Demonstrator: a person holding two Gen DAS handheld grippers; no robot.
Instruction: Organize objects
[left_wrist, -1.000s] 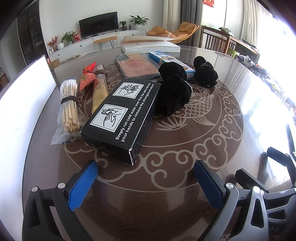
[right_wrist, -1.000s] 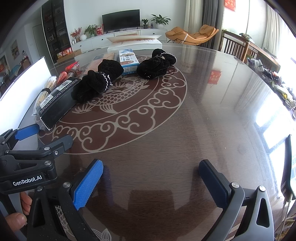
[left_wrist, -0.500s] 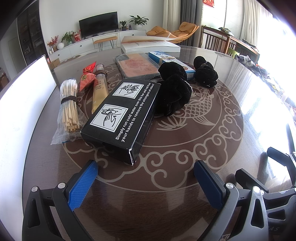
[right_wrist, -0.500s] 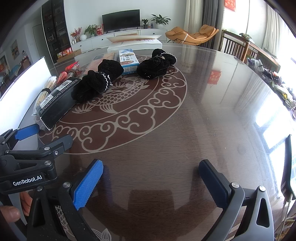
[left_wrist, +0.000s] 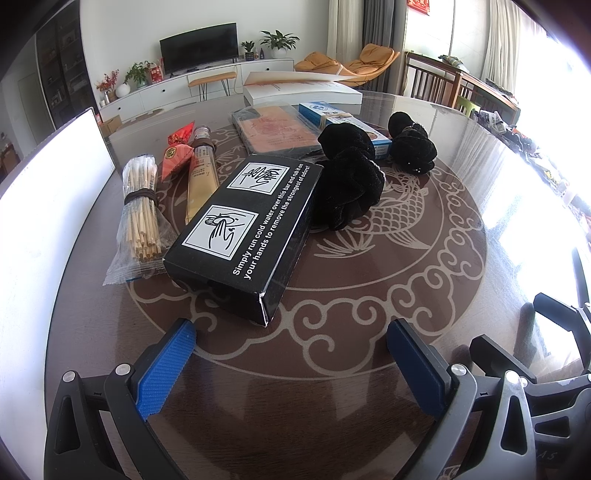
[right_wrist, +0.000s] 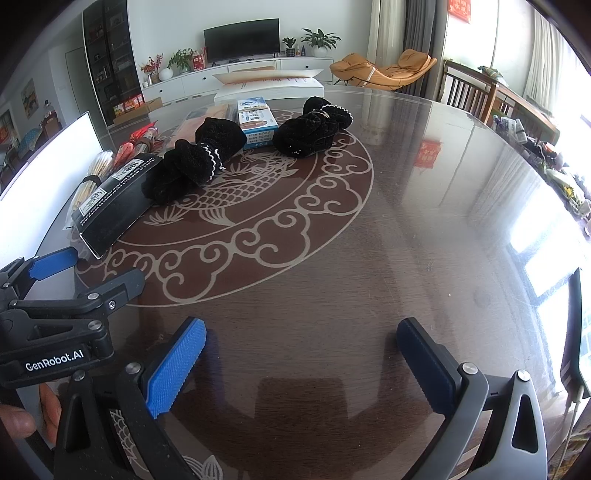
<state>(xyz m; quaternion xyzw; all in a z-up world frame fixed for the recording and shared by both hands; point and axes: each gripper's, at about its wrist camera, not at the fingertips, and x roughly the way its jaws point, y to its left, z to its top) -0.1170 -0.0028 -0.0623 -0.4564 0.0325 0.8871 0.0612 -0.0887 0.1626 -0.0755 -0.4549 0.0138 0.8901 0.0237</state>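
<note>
A black box (left_wrist: 247, 232) with white print lies on the round table just ahead of my open, empty left gripper (left_wrist: 291, 354). Left of it are a bag of wooden sticks (left_wrist: 142, 210), a tan tube (left_wrist: 201, 177) and a red packet (left_wrist: 177, 155). Two black fabric bundles (left_wrist: 349, 184) (left_wrist: 410, 144) lie behind and to the right. A blue-white box (left_wrist: 343, 118) and a flat orange package (left_wrist: 277, 129) lie farther back. My right gripper (right_wrist: 301, 354) is open and empty over bare table; the box (right_wrist: 114, 199) and both bundles (right_wrist: 199, 158) (right_wrist: 314, 125) show in its view.
A white panel (left_wrist: 48, 206) stands along the table's left edge. A large white flat box (left_wrist: 303, 90) lies at the far edge. The table top (right_wrist: 424, 221) is glossy glass with a fish pattern. The left gripper (right_wrist: 55, 295) shows in the right wrist view at left.
</note>
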